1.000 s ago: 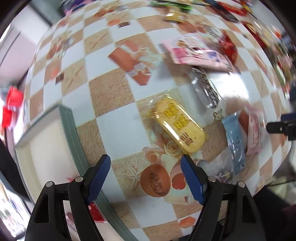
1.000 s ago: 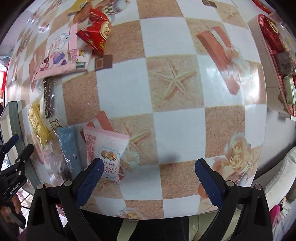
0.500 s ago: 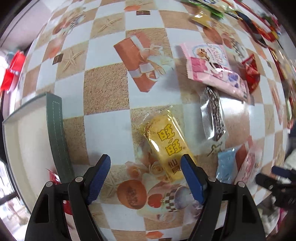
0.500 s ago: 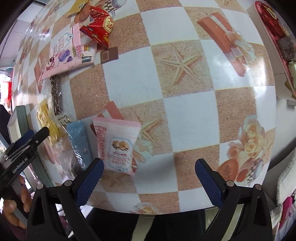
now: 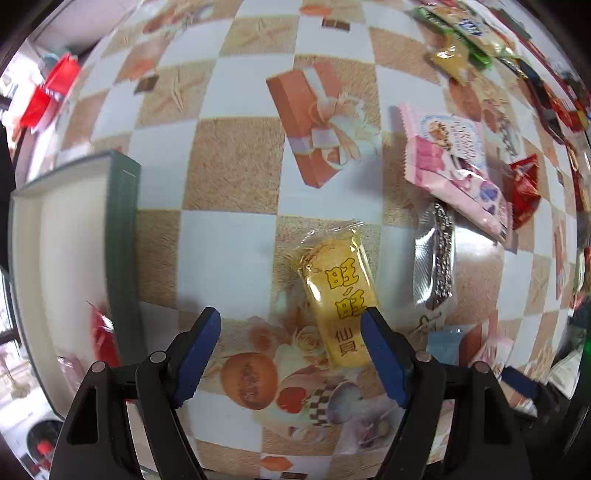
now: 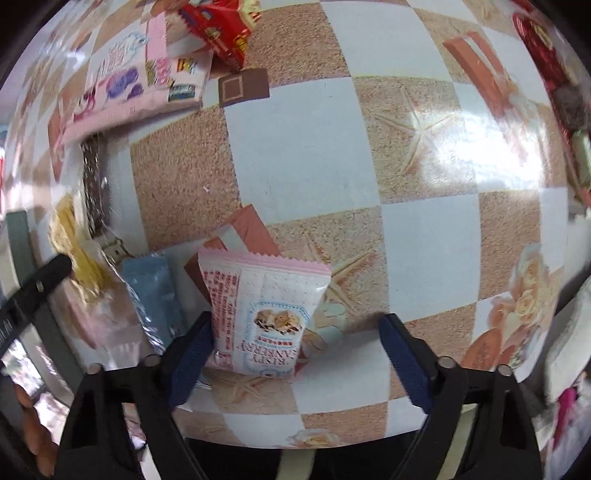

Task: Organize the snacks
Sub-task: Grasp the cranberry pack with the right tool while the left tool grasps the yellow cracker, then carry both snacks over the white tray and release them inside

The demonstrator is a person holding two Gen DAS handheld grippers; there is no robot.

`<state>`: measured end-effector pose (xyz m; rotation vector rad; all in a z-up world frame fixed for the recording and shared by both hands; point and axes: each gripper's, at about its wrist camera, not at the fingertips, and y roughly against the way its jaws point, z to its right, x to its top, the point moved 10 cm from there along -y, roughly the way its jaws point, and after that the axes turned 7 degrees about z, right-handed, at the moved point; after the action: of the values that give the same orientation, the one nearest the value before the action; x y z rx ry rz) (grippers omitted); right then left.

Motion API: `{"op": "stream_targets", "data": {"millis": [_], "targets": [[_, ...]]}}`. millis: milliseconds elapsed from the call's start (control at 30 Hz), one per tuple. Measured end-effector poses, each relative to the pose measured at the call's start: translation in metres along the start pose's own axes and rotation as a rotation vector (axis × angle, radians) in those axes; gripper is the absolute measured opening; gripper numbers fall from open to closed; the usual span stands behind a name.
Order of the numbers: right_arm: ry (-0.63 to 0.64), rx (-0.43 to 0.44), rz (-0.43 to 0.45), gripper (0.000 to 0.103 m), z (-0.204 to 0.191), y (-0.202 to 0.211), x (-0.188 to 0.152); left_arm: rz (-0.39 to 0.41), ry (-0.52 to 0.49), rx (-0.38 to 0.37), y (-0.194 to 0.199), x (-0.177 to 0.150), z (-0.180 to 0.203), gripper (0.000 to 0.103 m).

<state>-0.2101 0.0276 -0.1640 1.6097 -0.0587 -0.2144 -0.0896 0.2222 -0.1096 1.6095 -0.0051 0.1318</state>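
Note:
In the left wrist view my left gripper is open and empty, low over the checked tablecloth. A yellow rice-cracker pack lies just ahead, its near end beside the right finger. A silver pack and a pink pack lie to its right. In the right wrist view my right gripper is open and empty. A pink-and-white cracker pack lies between its fingers, close to the left finger. A light blue pack lies left of it.
A green-rimmed white box stands at the left, with a red pack inside. More snacks lie at the far right. A red pack and a pink pack lie far left; a red tray sits far right.
Both grippers have come lower and nearer the table. The yellow pack now lies close to the left gripper's right finger, and the pink-and-white pack now sits between the right gripper's fingers.

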Motion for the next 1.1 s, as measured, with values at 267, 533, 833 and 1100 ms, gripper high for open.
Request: {"op": "stream_targets", "data": {"millis": [267, 533, 833, 1100], "targets": [[0.15, -0.028, 0.049, 0.042, -0.009, 0.005, -0.005, -0.024, 0.016, -0.018, -0.016, 0.006, 0.019, 0.084], [0.165, 0.009, 0.055, 0.06, -0.014, -0.004, 0.003, -0.054, 0.033, 0.005, -0.034, 0.003, 0.027, 0.087], [0.157, 0.056, 0.044, 0.039, -0.017, 0.003, -0.026, -0.021, -0.102, -0.017, -0.01, -0.012, 0.038, 0.04], [0.177, 0.086, 0.036, 0.039, 0.017, 0.031, -0.031, 0.068, -0.175, -0.027, 0.023, -0.034, 0.03, 0.041]]}}
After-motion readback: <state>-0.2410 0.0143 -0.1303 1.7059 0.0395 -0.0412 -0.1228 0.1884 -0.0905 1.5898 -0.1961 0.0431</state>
